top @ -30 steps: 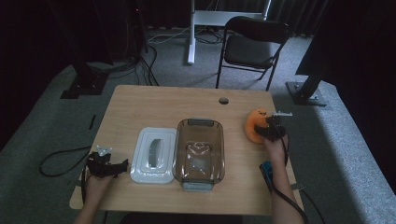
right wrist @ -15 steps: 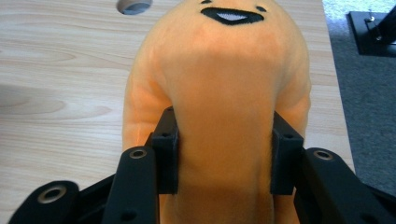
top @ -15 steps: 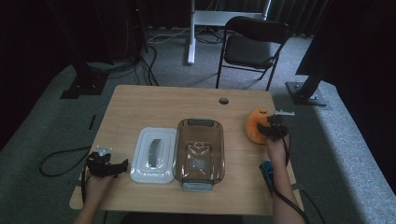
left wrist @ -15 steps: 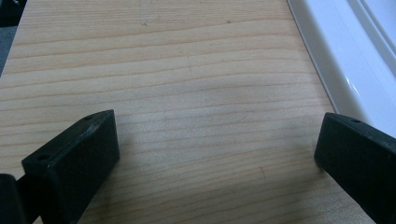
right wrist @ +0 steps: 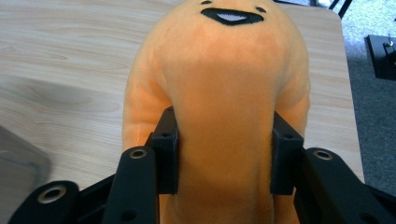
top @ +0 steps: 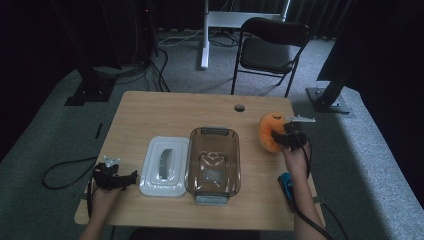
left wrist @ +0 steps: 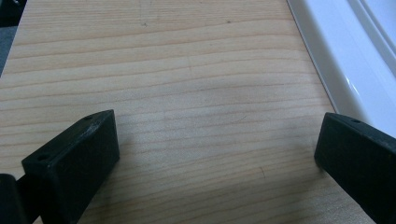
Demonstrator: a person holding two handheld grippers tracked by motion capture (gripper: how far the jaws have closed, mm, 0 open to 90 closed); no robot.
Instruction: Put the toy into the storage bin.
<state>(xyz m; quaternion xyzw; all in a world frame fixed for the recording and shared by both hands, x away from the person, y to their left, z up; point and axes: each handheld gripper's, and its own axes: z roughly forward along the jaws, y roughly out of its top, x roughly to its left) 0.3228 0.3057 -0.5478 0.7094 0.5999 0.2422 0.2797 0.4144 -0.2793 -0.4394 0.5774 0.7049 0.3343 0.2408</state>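
One plush toy [top: 270, 131], one glass dish [top: 213, 164], one white lid [top: 165, 165], one chair [top: 270, 47].

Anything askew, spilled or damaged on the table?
Nothing stands out. The clear container sits open and upright, its white lid flat beside it. The right gripper pinches the orange plush toy, denting it, which is normal for a soft toy. The left gripper rests open on the table.

The left claw [top: 116, 178] rested low at the near left, its jaws spread wide apart with nothing between them, the hand [top: 103, 197] behind it. The right claw [top: 284, 136] (its jaws had just been closing) was clamped tight on what it held, the right forearm [top: 306, 200] stretched forward from the near edge.
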